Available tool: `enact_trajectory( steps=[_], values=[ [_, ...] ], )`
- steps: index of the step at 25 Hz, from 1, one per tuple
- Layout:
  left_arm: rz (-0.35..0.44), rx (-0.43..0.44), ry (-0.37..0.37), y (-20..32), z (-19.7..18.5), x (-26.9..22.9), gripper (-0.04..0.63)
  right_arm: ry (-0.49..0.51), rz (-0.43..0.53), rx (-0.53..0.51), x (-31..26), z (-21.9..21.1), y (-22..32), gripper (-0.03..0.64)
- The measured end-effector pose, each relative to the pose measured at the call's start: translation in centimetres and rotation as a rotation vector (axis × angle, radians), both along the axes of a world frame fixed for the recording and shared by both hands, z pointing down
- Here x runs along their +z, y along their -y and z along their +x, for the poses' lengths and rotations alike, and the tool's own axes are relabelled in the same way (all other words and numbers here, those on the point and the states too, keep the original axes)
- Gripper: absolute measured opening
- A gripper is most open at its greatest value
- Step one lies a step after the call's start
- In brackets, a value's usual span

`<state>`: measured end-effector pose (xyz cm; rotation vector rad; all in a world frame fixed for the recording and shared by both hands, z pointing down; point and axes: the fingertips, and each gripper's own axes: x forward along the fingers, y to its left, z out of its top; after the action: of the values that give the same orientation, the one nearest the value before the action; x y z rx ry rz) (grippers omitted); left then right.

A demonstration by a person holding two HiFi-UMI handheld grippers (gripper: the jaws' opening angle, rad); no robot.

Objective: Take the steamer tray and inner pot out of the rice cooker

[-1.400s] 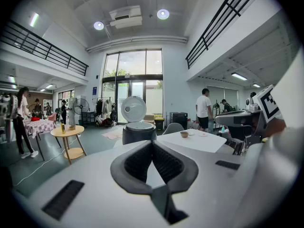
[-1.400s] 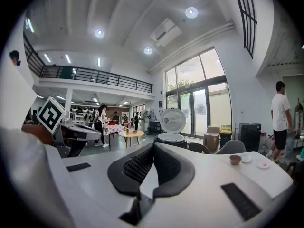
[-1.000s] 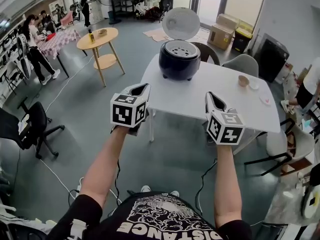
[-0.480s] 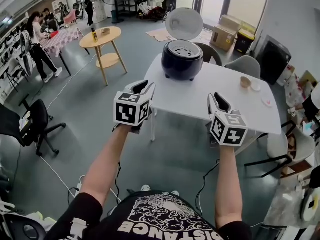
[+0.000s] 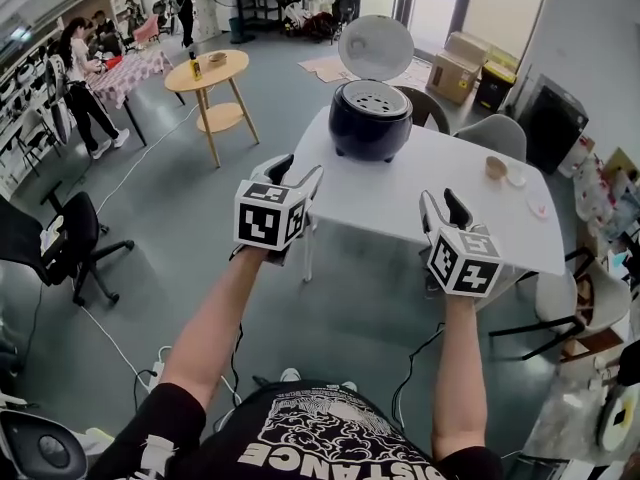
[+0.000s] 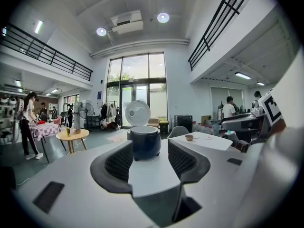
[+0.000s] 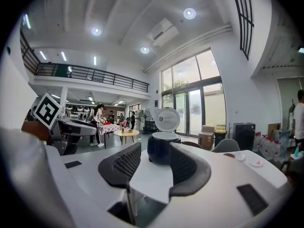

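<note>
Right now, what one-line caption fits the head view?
Left gripper and right gripper, jaws just opening and empty, face a lid-up rice cooker on the white table.

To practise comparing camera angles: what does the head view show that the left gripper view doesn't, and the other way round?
Only the head view: the person's black T-shirt, a black office chair and the holes in the steamer tray. Only the left gripper view: ceiling lights, a balcony railing and tall windows. Both: the rice cooker with its lid up, the white table and a round wooden table.
</note>
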<state>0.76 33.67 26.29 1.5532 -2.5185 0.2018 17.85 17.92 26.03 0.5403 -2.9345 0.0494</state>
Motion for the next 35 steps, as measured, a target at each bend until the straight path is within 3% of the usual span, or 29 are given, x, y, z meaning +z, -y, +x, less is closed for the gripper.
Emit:
enact_trajectory(
  steps=[13,19,35],
  values=[
    [-0.006,-0.024,0.000,0.8,0.6,0.3,0.330,-0.013,-0.022,-0.026,1.0,0.6,1.4,0.278],
    [-0.020,-0.051,0.004,2.0,1.2,0.3,0.339,-0.029,0.007,-0.049,1.1,1.1,3.1,0.308],
    [-0.034,-0.100,0.017,6.4,3.0,0.5,0.339,0.002,-0.016,-0.131,1.5,1.8,8.6,0.311]
  ],
)
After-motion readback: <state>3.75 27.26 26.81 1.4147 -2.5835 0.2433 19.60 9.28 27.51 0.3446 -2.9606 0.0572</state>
